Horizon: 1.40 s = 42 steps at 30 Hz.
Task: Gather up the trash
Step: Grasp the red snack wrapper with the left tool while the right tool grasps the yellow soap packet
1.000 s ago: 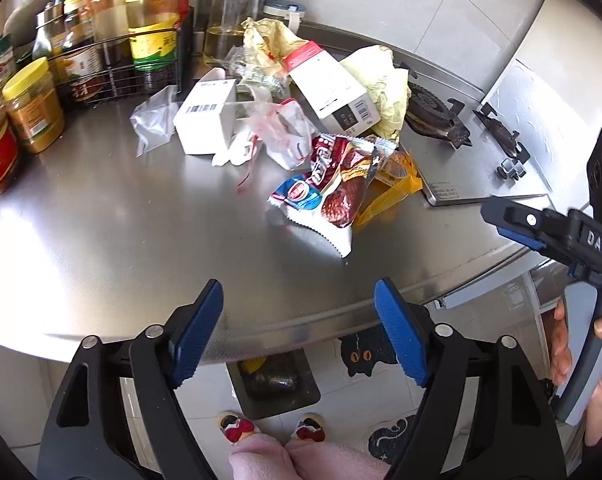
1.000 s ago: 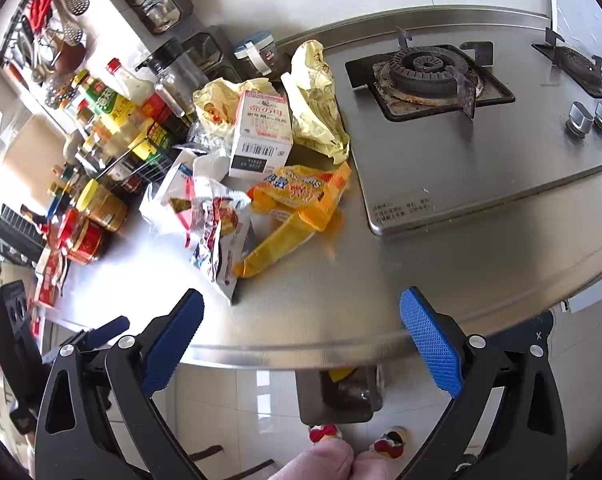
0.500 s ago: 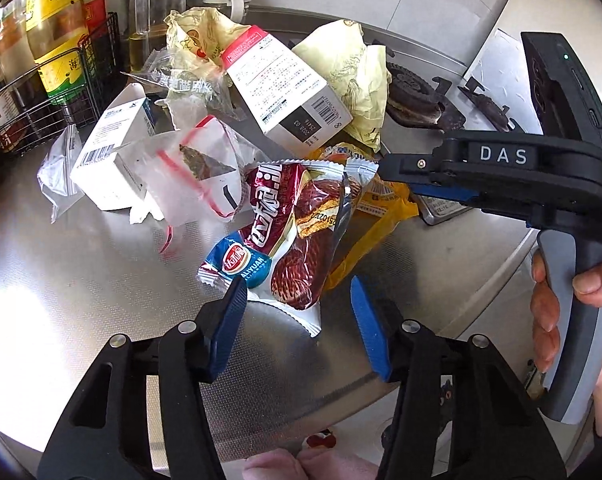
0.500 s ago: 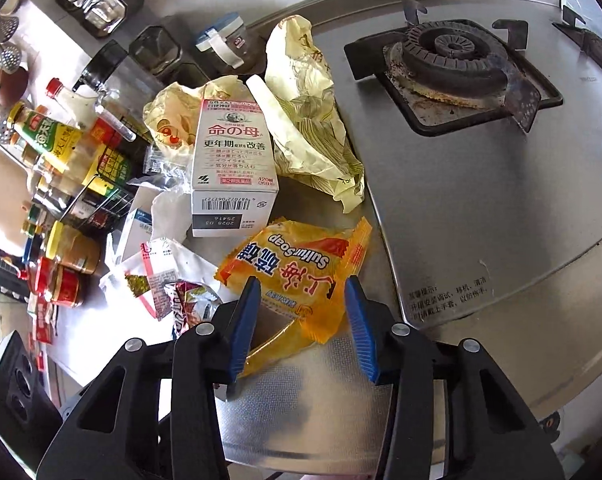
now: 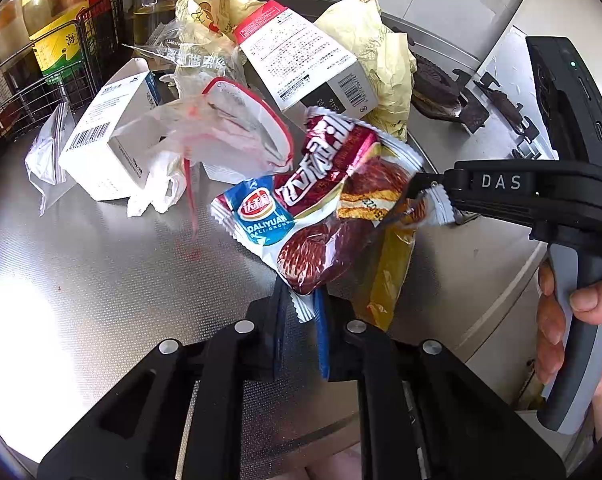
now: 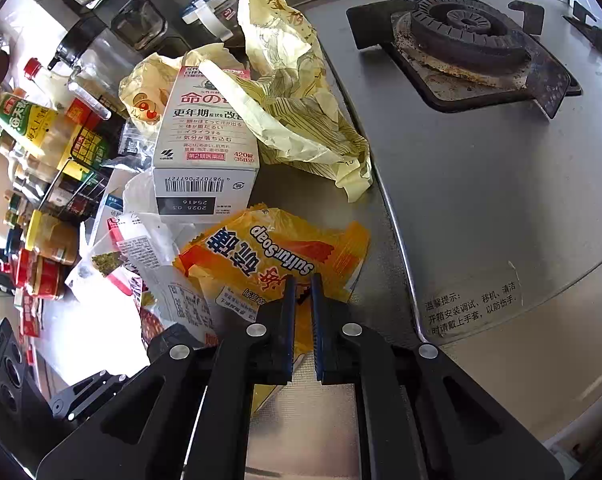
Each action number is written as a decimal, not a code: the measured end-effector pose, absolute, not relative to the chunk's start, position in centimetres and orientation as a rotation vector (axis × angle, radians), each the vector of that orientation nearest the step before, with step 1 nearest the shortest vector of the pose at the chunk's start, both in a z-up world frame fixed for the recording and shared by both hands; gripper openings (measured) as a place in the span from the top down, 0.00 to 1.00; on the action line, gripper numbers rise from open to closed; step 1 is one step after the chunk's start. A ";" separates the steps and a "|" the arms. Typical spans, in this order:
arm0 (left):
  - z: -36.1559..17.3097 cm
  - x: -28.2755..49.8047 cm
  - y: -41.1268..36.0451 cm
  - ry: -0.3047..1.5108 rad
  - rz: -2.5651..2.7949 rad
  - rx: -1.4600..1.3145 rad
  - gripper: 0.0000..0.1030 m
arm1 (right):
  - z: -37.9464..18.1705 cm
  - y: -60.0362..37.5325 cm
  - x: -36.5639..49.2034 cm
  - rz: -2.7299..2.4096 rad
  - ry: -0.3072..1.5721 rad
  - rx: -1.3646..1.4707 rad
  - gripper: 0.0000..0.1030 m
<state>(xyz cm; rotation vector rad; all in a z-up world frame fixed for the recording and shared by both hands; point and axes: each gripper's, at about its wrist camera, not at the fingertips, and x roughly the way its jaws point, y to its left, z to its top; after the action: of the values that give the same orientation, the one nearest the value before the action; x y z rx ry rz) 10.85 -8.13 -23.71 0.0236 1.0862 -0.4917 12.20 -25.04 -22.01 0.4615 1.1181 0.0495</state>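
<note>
A red and white snack wrapper [image 5: 317, 216] lies at the front of the trash pile on the steel counter [image 5: 101, 272]. My left gripper [image 5: 301, 320] is closing, and its blue pads pinch the wrapper's white serrated bottom corner. Under it lies a yellow soap wrapper [image 6: 269, 252], whose near edge sits between the pads of my right gripper [image 6: 303, 296], which is shut on it. In the left wrist view the right gripper [image 5: 419, 190] reaches in from the right over the yellow wrapper [image 5: 389, 276], and a person's hand [image 5: 557, 320] holds its handle.
Behind the wrappers lie a white medicine box [image 6: 205, 148], crumpled yellow paper [image 6: 297, 112], a small white box [image 5: 105, 140] and a clear bag with a red strip [image 5: 229, 132]. A gas burner [image 6: 465, 28] is to the right. A wire rack of sauce bottles [image 5: 61, 60] stands at the left.
Both grippers came forward and down from the counter's edge to the pile. Their jaws went from wide open to closed, the left on the snack wrapper, the right on the yellow wrapper.
</note>
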 end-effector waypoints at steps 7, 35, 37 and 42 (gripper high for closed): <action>-22.7 9.8 -7.7 1.066 -0.481 0.023 0.97 | -20.7 -25.7 11.1 0.052 1.074 0.461 0.99; -18.4 2.1 -1.7 0.990 -0.355 -0.041 0.97 | -22.1 -23.7 10.7 0.001 1.066 0.358 0.60; -18.3 2.0 -1.5 0.988 -0.350 -0.042 0.97 | -22.3 -23.7 10.7 0.001 1.068 0.348 0.77; -18.0 1.7 -1.8 0.984 -0.355 -0.038 0.97 | -21.7 -24.0 9.4 0.014 1.048 0.340 0.93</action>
<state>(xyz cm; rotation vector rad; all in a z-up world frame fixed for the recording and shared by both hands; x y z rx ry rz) 1.69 -1.79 -18.03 -0.0377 0.9836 -0.3550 9.41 -24.03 -21.66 0.3396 1.0476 0.0142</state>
